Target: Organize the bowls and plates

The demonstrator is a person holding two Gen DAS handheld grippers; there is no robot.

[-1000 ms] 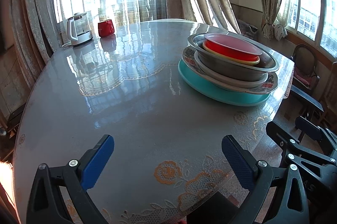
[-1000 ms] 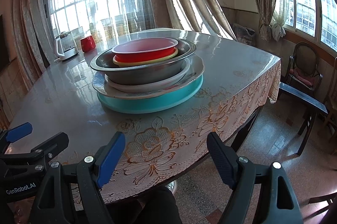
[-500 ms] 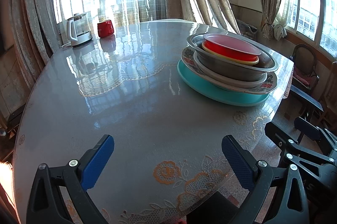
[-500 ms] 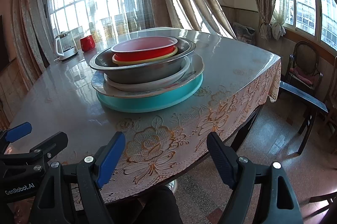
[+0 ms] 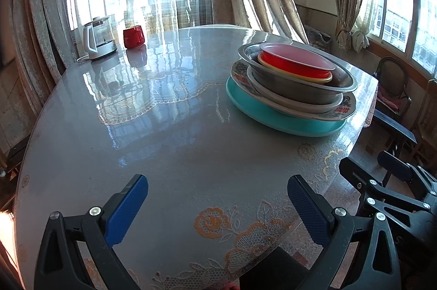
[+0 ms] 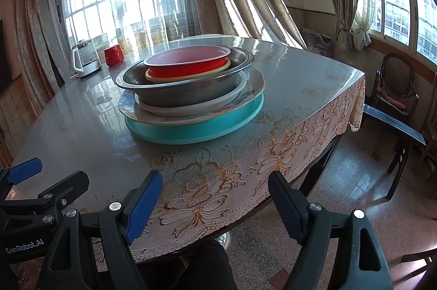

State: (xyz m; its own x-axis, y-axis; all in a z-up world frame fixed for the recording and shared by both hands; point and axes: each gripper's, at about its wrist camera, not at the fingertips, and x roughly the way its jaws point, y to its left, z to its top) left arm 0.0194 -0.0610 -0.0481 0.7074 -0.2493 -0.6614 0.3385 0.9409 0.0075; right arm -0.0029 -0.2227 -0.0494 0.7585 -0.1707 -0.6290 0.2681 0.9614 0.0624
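A stack of dishes stands on the round table (image 5: 136, 131): a teal plate (image 5: 275, 118) at the bottom, a patterned plate (image 5: 345, 105), a white dish, a steel bowl (image 5: 289, 83), a yellow rim and a red bowl (image 5: 293, 63) on top. In the right wrist view the same stack shows with the teal plate (image 6: 196, 130), steel bowl (image 6: 188, 92) and red bowl (image 6: 188, 66). My left gripper (image 5: 217, 204) is open and empty above the near table edge. My right gripper (image 6: 214, 197) is open and empty, near the table's front edge.
A white kettle (image 5: 98, 37) and a red mug (image 5: 133, 36) stand at the table's far side by the curtained windows. Chairs (image 6: 393, 88) stand to the right of the table. A lace cloth (image 6: 273, 153) hangs over the table edge.
Almost nothing: both views drift very slightly. Both grippers stay open and the stack has not moved.
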